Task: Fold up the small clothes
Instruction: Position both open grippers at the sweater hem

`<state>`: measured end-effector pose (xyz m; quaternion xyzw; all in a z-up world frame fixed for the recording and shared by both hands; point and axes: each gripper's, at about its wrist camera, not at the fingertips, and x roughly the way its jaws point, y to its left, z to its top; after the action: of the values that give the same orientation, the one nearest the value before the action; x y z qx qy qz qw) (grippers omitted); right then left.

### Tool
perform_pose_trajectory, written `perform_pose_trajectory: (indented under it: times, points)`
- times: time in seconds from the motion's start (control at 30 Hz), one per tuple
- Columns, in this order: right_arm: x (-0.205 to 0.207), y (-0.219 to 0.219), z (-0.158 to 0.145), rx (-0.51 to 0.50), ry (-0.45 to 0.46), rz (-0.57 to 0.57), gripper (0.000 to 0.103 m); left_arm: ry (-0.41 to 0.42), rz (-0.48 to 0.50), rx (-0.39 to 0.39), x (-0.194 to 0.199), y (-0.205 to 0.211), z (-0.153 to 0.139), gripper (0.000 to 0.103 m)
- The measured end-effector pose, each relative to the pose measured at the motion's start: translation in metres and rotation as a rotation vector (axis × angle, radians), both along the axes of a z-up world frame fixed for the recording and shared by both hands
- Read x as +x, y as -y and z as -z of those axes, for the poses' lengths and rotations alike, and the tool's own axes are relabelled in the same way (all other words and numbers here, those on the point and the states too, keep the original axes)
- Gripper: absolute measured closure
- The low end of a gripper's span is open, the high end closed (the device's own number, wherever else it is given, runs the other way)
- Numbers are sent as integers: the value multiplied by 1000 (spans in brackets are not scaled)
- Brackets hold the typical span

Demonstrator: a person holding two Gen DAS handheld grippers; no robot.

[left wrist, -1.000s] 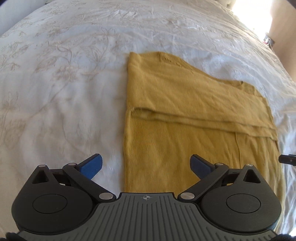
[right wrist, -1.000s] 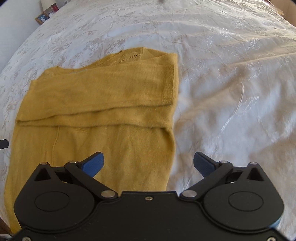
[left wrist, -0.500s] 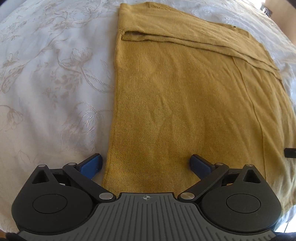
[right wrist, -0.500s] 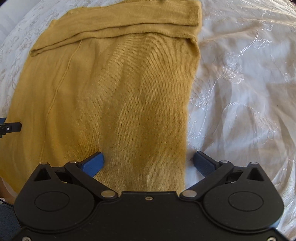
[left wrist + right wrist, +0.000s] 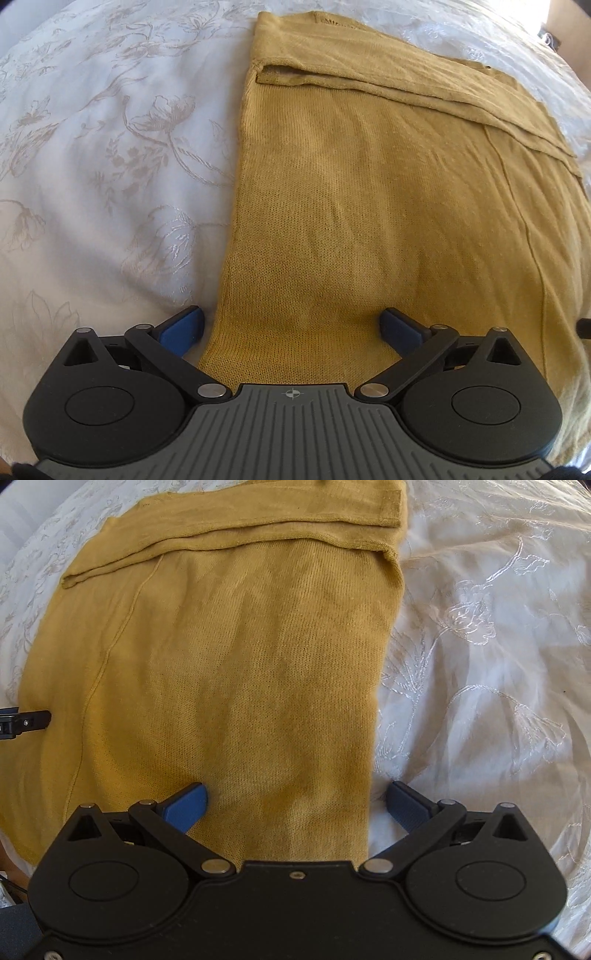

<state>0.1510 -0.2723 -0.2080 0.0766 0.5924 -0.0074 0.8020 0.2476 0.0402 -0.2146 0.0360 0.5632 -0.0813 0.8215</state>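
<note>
Mustard-yellow knit, the sweater (image 5: 388, 206) lies flat on the bed's white embroidered bedspread (image 5: 110, 166), filling the centre and right of the left wrist view and the centre and left of the right wrist view (image 5: 221, 672), its sleeves folded across the top. The left tongs (image 5: 291, 328) stand wide open and empty at the bottom centre, straddling the garment's left edge near the hem. The right tongs (image 5: 297, 803) gape equally wide over its right edge, gripping nothing.
</note>
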Motion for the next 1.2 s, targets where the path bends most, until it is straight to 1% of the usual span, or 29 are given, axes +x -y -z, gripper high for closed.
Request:
perform_pose_trajectory:
  times: [0.07,0.27,0.4,0.47,0.53,0.7,0.77,0.9,1.0,1.1,1.2]
  points:
    - [0,-3,0,-13,-2,1,0,-4,2,2,-12,-2,1,0]
    - [-2,-9,-2,-25,2,4,0,-32,27,12,-2,0,-3,0]
    - [-12,-7,-6,-13,30,30,0,2,53,17,-7,-1,-9,1]
    - [-19,-8,-12,-22,39,56,4,43,66,38,-18,-2,-18,14]
    - [-31,-12,-21,-36,66,72,9,74,65,48,-32,-7,-27,17]
    - [-76,-19,-38,-32,135,125,9,105,78,38,-75,-26,-38,17]
    - [-94,-22,-43,-24,151,138,9,101,84,44,-93,-34,-39,17]
    - [-125,-29,-49,-13,161,167,9,90,89,54,-121,-48,-38,18]
    - [-143,-31,-50,-7,160,187,10,97,79,38,-140,-56,-39,18]
    - [-156,-31,-51,-6,157,202,10,116,77,43,-152,-57,-40,18]
    - [-166,-28,-54,-2,164,223,14,131,76,37,-157,-55,-41,18]
